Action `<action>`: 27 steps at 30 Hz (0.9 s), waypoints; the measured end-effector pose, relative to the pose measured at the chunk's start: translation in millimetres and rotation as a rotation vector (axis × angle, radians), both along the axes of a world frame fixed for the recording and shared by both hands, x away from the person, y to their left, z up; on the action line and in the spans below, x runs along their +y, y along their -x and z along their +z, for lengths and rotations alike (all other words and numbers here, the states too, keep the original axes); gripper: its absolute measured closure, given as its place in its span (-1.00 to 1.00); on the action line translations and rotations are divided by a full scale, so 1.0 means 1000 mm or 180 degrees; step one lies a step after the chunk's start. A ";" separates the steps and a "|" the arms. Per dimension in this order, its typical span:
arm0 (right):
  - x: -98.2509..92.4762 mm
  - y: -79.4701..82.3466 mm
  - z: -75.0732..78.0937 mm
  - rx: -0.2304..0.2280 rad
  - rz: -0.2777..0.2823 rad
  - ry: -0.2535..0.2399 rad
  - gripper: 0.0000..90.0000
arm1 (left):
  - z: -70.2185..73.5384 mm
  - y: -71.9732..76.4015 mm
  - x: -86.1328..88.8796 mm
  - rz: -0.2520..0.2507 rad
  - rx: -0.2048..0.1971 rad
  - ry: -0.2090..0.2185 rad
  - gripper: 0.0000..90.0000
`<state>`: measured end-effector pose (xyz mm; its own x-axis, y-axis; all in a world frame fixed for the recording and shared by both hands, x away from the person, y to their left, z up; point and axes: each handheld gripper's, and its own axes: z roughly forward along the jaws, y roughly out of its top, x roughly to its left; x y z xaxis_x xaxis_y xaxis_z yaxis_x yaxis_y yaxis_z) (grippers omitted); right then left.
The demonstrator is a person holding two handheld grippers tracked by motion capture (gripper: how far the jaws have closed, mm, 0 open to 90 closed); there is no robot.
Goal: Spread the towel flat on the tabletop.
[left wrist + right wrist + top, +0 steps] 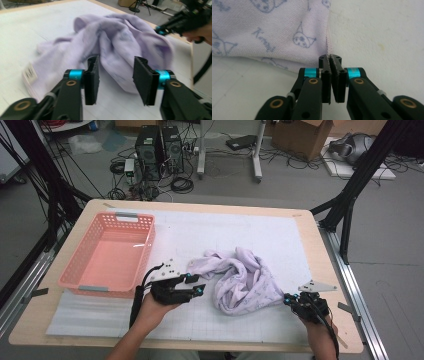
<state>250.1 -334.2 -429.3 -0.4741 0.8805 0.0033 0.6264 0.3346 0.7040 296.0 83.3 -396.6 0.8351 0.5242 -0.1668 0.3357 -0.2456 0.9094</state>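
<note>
- A crumpled lilac towel (pixel 240 280) lay on the white mat (pixel 280 237) of the surface, near the middle and toward the near edge, well right of the pink basket (pixel 107 252).
- The left tongs (pixel 196 285) sat just left of the towel's near-left fold, pointing right at it, held by the left hand (pixel 155 302).
- In the left gripper view, the left tongs (pixel 116 80) stood apart, with the towel (pixel 110 47) just beyond the pads and nothing pressed between them; a white label (pixel 29 72) showed on the towel's near-left edge.
- The right tongs (pixel 290 299) lay at the towel's near-right corner, pointing left, held by the right hand (pixel 317 322).
- In the right gripper view, the right tongs (pixel 330 60) were together, their toothed pads (pixel 325 67) meeting right at the stitched corner of the towel (pixel 269 30); whether cloth was pinched in the tips could not be told.
- The towel's print showed small cartoon faces and script.
</note>
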 end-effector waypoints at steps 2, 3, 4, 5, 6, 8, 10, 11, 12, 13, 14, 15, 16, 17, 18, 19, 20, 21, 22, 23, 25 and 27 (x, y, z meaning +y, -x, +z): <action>-0.004 0.002 0.001 -0.0068 -0.0054 -0.0034 0.69 | 0.004 -0.011 -0.008 -0.0008 -0.0007 -0.0040 0.12; -0.006 0.002 0.003 -0.0110 -0.0072 -0.0086 0.64 | 0.006 -0.016 -0.012 0.0000 -0.0013 -0.0064 0.10; -0.007 0.003 0.004 -0.0163 -0.0098 -0.0136 0.57 | 0.008 -0.020 -0.017 -0.0011 -0.0014 -0.0079 0.09; -0.008 0.003 0.006 -0.0223 -0.0117 -0.0156 0.53 | 0.009 -0.025 -0.022 -0.0013 -0.0011 -0.0080 0.09; -0.008 0.003 0.008 -0.0266 -0.0128 -0.0178 0.50 | 0.010 -0.029 -0.027 -0.0026 -0.0017 -0.0098 0.08; -0.009 0.002 0.010 -0.0347 -0.0150 -0.0189 0.47 | 0.011 -0.037 -0.039 -0.0067 -0.0015 -0.0143 0.07; -0.011 0.004 0.013 -0.0453 -0.0232 -0.0258 0.42 | 0.011 -0.045 -0.052 -0.0131 0.0027 -0.0189 0.06; -0.014 0.004 0.015 -0.0500 -0.0276 -0.0317 0.40 | 0.011 -0.049 -0.059 -0.0166 0.0038 -0.0215 0.05; -0.016 0.005 0.016 -0.0546 -0.0324 -0.0355 0.39 | 0.011 -0.052 -0.066 -0.0203 0.0061 -0.0229 0.04; -0.018 0.006 0.017 -0.0571 -0.0342 -0.0372 0.39 | 0.010 -0.055 -0.073 -0.0248 0.0078 -0.0250 0.03; -0.020 0.006 0.018 -0.0573 -0.0354 -0.0385 0.39 | 0.010 -0.056 -0.080 -0.0294 0.0079 -0.0290 0.02; -0.020 0.006 0.017 -0.0564 -0.0357 -0.0382 0.39 | 0.009 -0.057 -0.088 -0.0354 0.0085 -0.0336 0.02; -0.021 0.006 0.016 -0.0556 -0.0355 -0.0378 0.38 | 0.009 -0.058 -0.096 -0.0417 0.0092 -0.0361 0.02; -0.021 0.006 0.014 -0.0543 -0.0352 -0.0376 0.38 | 0.008 -0.058 -0.101 -0.0469 0.0093 -0.0380 0.02; -0.021 0.006 0.013 -0.0532 -0.0354 -0.0378 0.38 | 0.006 -0.058 -0.110 -0.0552 0.0119 -0.0423 0.01; -0.021 0.005 0.012 -0.0518 -0.0339 -0.0377 0.38 | 0.005 -0.059 -0.117 -0.0600 0.0139 -0.0467 -0.02; -0.021 0.005 0.012 -0.0512 -0.0337 -0.0381 0.38 | 0.003 -0.060 -0.123 -0.0640 0.0164 -0.0519 -0.06; -0.021 0.005 0.012 -0.0505 -0.0341 -0.0392 0.38 | 0.000 -0.061 -0.129 -0.0670 0.0219 -0.0574 -0.08; -0.020 0.005 0.013 -0.0511 -0.0336 -0.0398 0.38 | -0.004 -0.062 -0.134 -0.0688 0.0270 -0.0634 -0.11; -0.020 0.005 0.013 -0.0518 -0.0325 -0.0404 0.37 | -0.008 -0.063 -0.138 -0.0708 0.0295 -0.0721 -0.12; -0.019 0.005 0.012 -0.0506 -0.0305 -0.0400 0.38 | -0.014 -0.063 -0.144 -0.0765 0.0302 -0.0854 -0.02; -0.018 0.005 0.011 -0.0487 -0.0286 -0.0397 0.37 | -0.017 -0.062 -0.146 -0.0725 0.0231 -0.1001 0.29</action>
<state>245.1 -352.1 -417.9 -0.3971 0.9165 0.0489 0.5325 0.1867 0.8256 358.2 -63.1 -413.2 0.9279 0.3618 -0.0904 0.3012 -0.5841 0.7538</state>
